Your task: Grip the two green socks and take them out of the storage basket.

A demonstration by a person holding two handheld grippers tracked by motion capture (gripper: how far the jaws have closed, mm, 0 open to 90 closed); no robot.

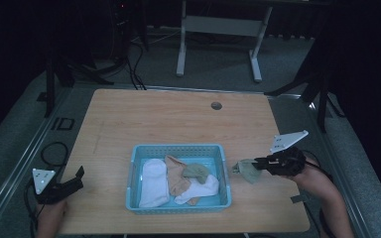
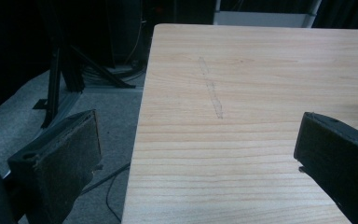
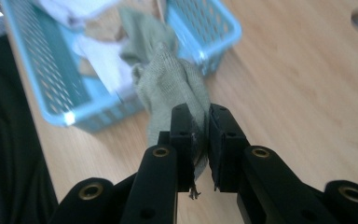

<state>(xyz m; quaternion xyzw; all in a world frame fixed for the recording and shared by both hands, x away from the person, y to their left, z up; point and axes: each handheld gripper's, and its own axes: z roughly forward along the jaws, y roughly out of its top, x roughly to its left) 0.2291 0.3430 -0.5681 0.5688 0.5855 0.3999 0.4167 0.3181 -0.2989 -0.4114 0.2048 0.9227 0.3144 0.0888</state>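
Note:
My right gripper (image 1: 260, 162) hangs just right of the blue basket (image 1: 134, 198), shut on a grey-green sock (image 1: 248, 170). In the right gripper view the sock (image 3: 170, 84) is pinched between the closed jaws of that gripper (image 3: 200, 114) and droops toward the basket (image 3: 51, 93). Inside the basket lie a white sock (image 1: 154, 182), a tan sock (image 1: 177, 179), another grey-green sock (image 1: 197, 171) and a second white sock (image 1: 198, 190). My left gripper (image 1: 79, 177) rests open at the table's front left corner. The left gripper view shows its jaws wide apart around the gripper's middle (image 2: 196, 140) with bare wood between them.
The wooden table (image 1: 168, 119) has a cable hole (image 1: 216, 105) near its far edge. Beyond it stand a white desk frame (image 1: 218, 29) and dark stands on grey carpet. The table's left edge (image 2: 142, 116) drops off to the floor.

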